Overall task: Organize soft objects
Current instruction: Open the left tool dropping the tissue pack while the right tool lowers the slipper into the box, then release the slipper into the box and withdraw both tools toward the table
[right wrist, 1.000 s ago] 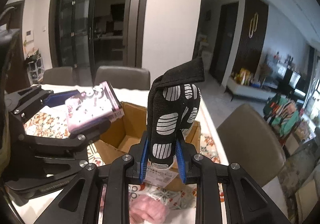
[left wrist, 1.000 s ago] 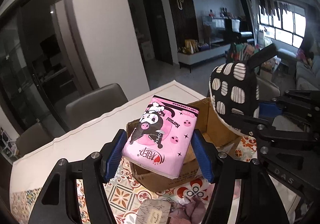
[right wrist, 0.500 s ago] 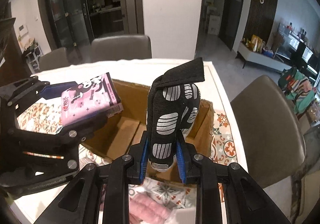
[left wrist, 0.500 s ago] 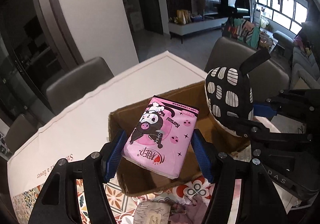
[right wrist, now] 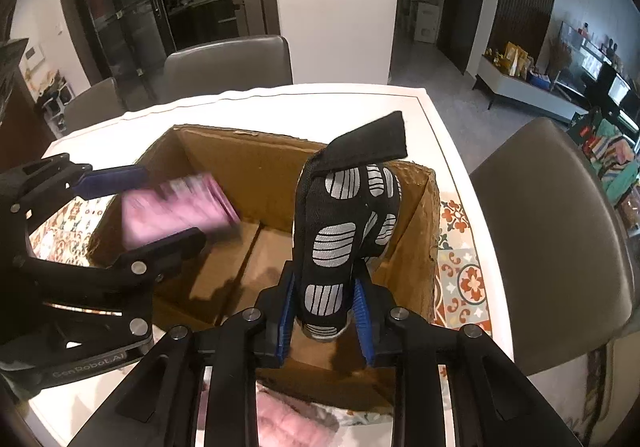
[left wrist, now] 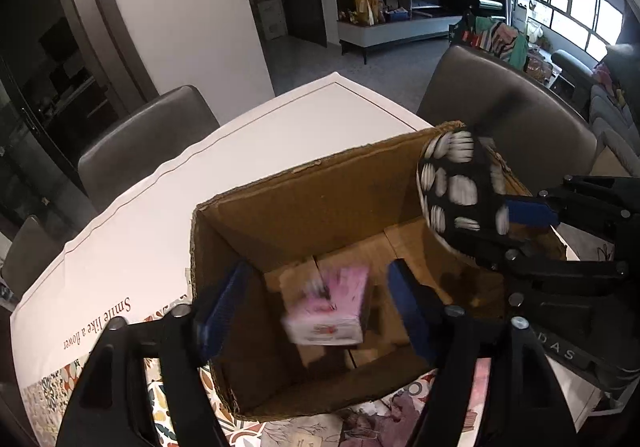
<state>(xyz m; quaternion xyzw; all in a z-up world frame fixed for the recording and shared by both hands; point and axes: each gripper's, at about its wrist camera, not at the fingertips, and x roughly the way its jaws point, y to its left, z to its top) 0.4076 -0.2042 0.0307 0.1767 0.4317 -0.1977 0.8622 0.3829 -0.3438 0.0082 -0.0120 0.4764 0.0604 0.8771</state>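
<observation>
An open cardboard box (left wrist: pixel 304 187) stands on the table; it also shows in the right wrist view (right wrist: pixel 240 155). My left gripper (left wrist: pixel 316 307) is open over the box. The pink tissue pack (left wrist: pixel 328 307) is blurred between and below its fingers, apart from both pads, inside the box; in the right wrist view the pack (right wrist: pixel 176 207) is a pink smear by the left gripper. My right gripper (right wrist: pixel 324 319) is shut on a black sock with white patches (right wrist: pixel 344 223), held upright over the box's right side. The sock also shows in the left wrist view (left wrist: pixel 460 183).
The table (left wrist: pixel 280 119) has a white cloth with a patterned tile mat (right wrist: pixel 460 279) under the box. Pink fabric (right wrist: pixel 288 423) lies near the front edge. Grey chairs (right wrist: pixel 232 63) stand at the far side and on the right (right wrist: pixel 560 215).
My left gripper has opened and let go of the pink tissue pack, which is falling into the box. Both grippers have tilted down over the box. The right gripper still holds the sock.
</observation>
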